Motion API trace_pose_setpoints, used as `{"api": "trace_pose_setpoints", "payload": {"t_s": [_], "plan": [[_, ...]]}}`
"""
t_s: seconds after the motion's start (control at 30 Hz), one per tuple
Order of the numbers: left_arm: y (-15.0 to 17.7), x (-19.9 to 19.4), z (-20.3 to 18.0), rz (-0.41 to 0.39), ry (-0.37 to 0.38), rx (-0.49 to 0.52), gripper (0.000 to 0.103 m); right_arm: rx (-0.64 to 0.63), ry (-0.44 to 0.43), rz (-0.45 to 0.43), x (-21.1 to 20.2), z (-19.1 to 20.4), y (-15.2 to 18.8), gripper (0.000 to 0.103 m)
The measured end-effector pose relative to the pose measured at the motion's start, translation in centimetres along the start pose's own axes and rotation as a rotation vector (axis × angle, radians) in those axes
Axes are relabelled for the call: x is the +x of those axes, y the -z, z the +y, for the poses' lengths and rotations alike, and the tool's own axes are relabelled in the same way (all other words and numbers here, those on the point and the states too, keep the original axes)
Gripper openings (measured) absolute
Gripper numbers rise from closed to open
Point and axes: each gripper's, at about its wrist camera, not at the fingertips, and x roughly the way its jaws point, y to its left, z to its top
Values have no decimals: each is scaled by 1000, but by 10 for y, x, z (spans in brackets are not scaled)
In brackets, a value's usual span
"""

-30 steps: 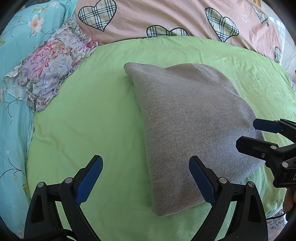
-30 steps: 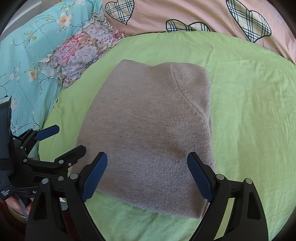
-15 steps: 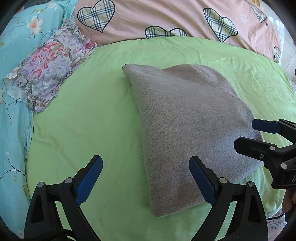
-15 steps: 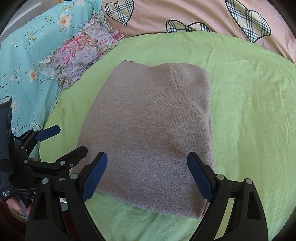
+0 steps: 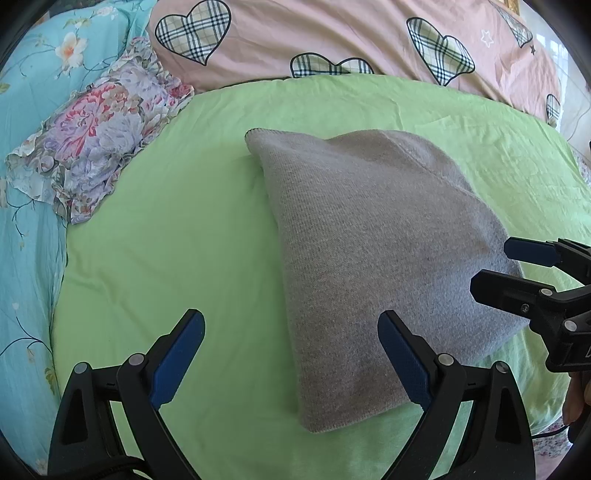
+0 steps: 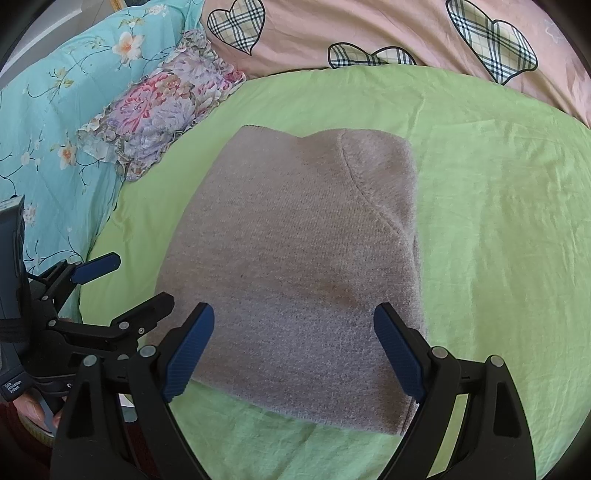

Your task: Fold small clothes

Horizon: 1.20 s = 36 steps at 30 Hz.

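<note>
A grey knitted garment (image 5: 369, 251) lies folded flat on the green sheet (image 5: 177, 236); in the right wrist view the same garment (image 6: 295, 258) fills the middle, with a curved seam on its right part. My left gripper (image 5: 291, 332) is open, hovering above the garment's near left edge with nothing between its fingers. My right gripper (image 6: 293, 328) is open too, above the garment's near edge and holding nothing. Each gripper appears in the other's view: the right gripper (image 5: 513, 266) at the garment's right side, the left gripper (image 6: 129, 280) at its left side.
A floral ruffled pillow (image 5: 96, 129) lies at the far left on a turquoise flowered quilt (image 5: 26, 221). A pink cover with plaid hearts (image 5: 332, 33) runs along the far side. Bare green sheet (image 6: 498, 221) spreads to the garment's right. A person's fingers (image 6: 33, 410) hold the left tool.
Both grippers have drifted only slightly; the garment sits a touch lower and further left in the left wrist view. Nothing was taken hold of or let go.
</note>
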Motion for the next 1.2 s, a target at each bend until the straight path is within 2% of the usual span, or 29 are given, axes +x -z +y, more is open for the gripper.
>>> {"api": "trace_pose_setpoints", "payload": {"t_s": [0.63,0.9,1.2], "plan": [[-1,-1,-2,-8,4,-1,95,-1,-2,-2,-1,-2,-1,88],[-12,-6,0,-38,-3,-4,95,4,6,-41,-13,-6,-11,88],[-11,-7,-3,-40,-10,-4,95,9,-2,-44,-12,-12,-12,89]]}}
